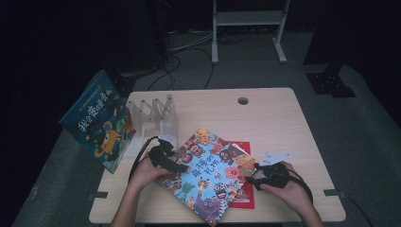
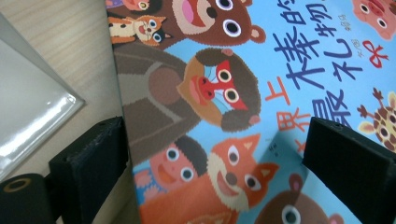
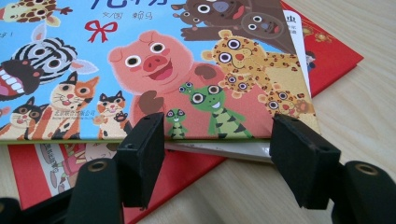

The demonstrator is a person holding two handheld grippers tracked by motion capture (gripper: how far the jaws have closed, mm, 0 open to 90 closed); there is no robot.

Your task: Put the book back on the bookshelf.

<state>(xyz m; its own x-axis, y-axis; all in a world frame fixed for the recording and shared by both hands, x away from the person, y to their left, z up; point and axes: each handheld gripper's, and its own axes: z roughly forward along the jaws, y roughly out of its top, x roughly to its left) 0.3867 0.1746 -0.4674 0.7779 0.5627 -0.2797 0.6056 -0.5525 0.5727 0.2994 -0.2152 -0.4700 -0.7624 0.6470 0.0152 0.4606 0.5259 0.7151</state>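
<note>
So the animal picture book [image 1: 210, 172] lies tilted on a red book [image 1: 243, 191] near the tabletop's [image 1: 274, 118] front edge, long axis running diagonally. Left hand-held gripper [image 1: 182, 166] sits at its left edge, jaws apart and straddling that edge, nothing pinched. Right hand-held gripper [image 1: 253, 178] faces the right edge; in its own view the jaws look apart too, not gripping. Glossy hard cover, thin, flat.
</note>
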